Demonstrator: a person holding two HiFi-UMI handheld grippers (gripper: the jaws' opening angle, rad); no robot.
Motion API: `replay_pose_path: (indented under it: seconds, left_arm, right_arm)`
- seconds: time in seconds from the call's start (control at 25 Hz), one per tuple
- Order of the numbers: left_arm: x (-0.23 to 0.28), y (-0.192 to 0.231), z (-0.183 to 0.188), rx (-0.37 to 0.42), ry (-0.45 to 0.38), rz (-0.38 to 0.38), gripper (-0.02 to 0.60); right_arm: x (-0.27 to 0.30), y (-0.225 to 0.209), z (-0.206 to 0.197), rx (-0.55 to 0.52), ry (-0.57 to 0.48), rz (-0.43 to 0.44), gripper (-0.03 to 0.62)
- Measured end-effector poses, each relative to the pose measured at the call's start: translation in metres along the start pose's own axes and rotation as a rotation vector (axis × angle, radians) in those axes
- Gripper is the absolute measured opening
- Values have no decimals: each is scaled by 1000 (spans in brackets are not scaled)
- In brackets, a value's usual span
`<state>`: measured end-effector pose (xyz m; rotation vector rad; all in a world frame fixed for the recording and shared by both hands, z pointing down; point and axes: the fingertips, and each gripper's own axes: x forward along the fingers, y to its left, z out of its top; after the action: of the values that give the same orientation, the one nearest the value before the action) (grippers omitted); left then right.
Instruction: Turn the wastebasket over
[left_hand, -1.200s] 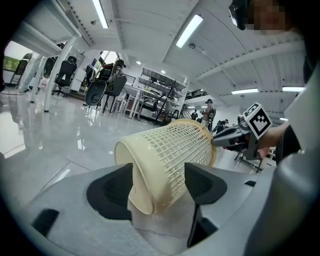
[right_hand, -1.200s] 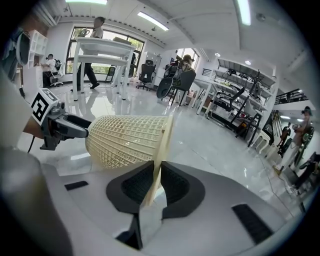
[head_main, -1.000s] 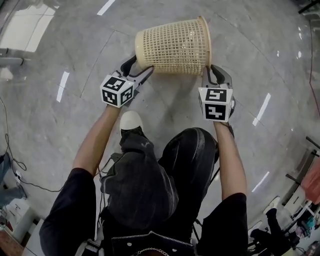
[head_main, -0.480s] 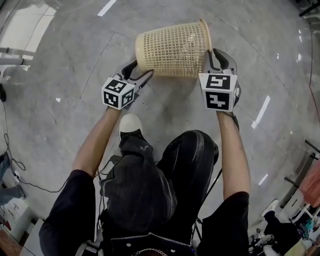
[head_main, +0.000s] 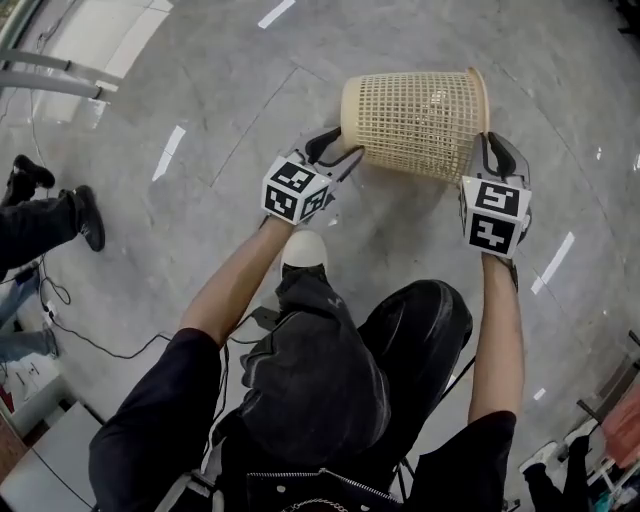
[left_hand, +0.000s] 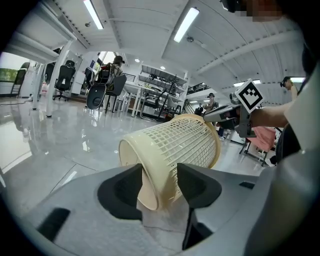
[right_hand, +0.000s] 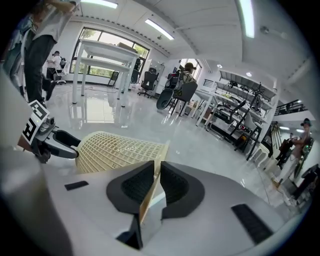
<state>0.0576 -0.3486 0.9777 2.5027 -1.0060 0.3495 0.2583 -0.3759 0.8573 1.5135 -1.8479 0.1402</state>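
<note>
- Squeezing in with the left gripper: way wider a second ago, now pinched on the base edge of the wastebasket.
- Held up sideways between both grippers like before, base to the left, mouth to the right.
- Clamped tight on the rim with the right gripper, same grip as earlier.

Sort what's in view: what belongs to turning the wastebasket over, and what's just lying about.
Job: wastebasket; left gripper, jaws just been closing on its base; right gripper, clamped on its rim.
Lying about: floor cable; office chairs; white table.
</note>
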Motion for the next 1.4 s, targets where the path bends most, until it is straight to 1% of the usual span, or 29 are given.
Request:
replay_pose_path:
  seconds: [0.12, 0.24, 0.48, 0.6, 0.8, 0.92, 1.12, 1.28, 1.4]
  left_arm:
    - [-7, 6, 7, 23, -9, 7, 216]
    - [-14, 12, 25, 56, -41, 29, 215]
    - [-32, 20, 63, 173, -77, 31, 213]
    - [-45, 22, 86, 225, -114, 44, 210]
    - [-56, 25, 104, 246, -140, 70, 200]
    - [-62, 25, 115, 260, -164, 81, 170]
    - [-67, 15, 133, 302, -180, 60, 150]
    - [-60, -2, 140, 352, -191, 26, 150]
    - [-52, -18, 143, 400, -192, -5, 150]
  right_arm:
    - [-1, 4, 2, 14, -6, 5, 44]
    - [-1, 6, 5, 22, -20, 17, 46]
    - [1, 8, 4, 78, -25, 35, 46]
    - [2, 14, 2, 94, -24, 56, 46]
    - [6, 22, -1, 114, -24, 71, 46]
    - [9, 25, -6, 127, -16, 83, 46]
    - [10, 30, -20, 148, 15, 102, 47]
    - [7, 25, -40, 196, 44, 128, 48]
    - [2, 15, -48, 169, 58, 119, 48]
